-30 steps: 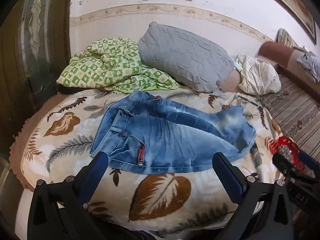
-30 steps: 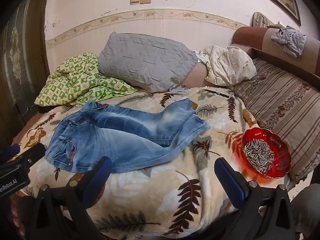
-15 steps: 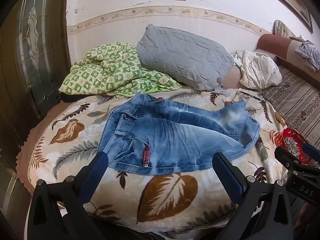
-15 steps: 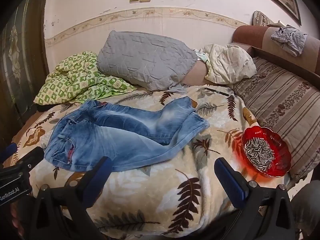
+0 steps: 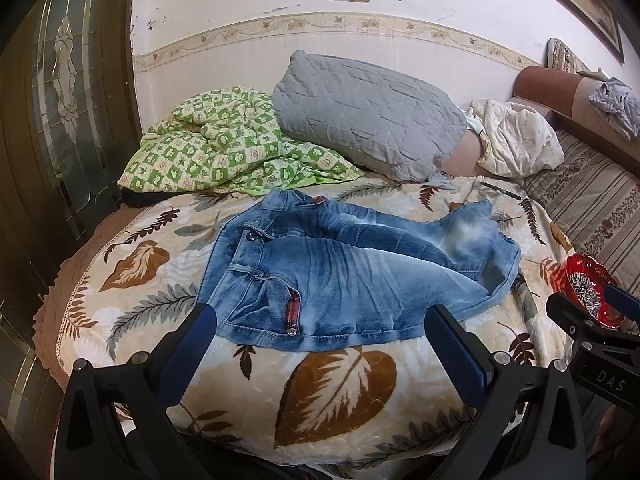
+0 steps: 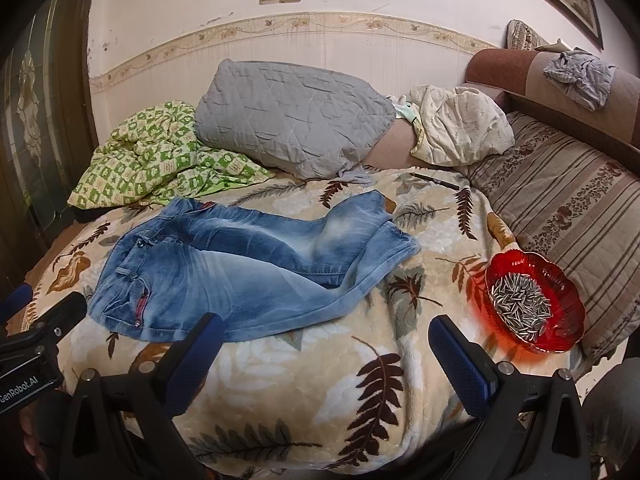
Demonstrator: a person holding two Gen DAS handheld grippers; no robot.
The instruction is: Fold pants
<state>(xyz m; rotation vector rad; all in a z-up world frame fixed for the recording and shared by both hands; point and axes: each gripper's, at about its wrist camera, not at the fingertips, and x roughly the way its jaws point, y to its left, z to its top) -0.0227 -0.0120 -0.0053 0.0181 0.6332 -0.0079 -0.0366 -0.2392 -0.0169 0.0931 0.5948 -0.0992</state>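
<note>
My left tongs (image 5: 320,336) hide the jeans' (image 5: 344,276) near hem, the bed's (image 5: 340,396) front edge runs off the bottom, my right tongs (image 5: 592,332) half-cover the red bowl (image 5: 580,272), and the grey pillow (image 6: 292,116) hides the green quilt's (image 6: 152,152) right end.

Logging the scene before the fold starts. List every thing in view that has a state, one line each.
jeans: lying flat on the blanket, legs overlapping, untouched
left hand-held gripper: open, empty, short of the jeans
right hand-held gripper: open, empty, short of the jeans
red bowl: upright on the blanket, holding sunflower seeds
grey pillow: leaning against the wall
green checked quilt: crumpled
</note>
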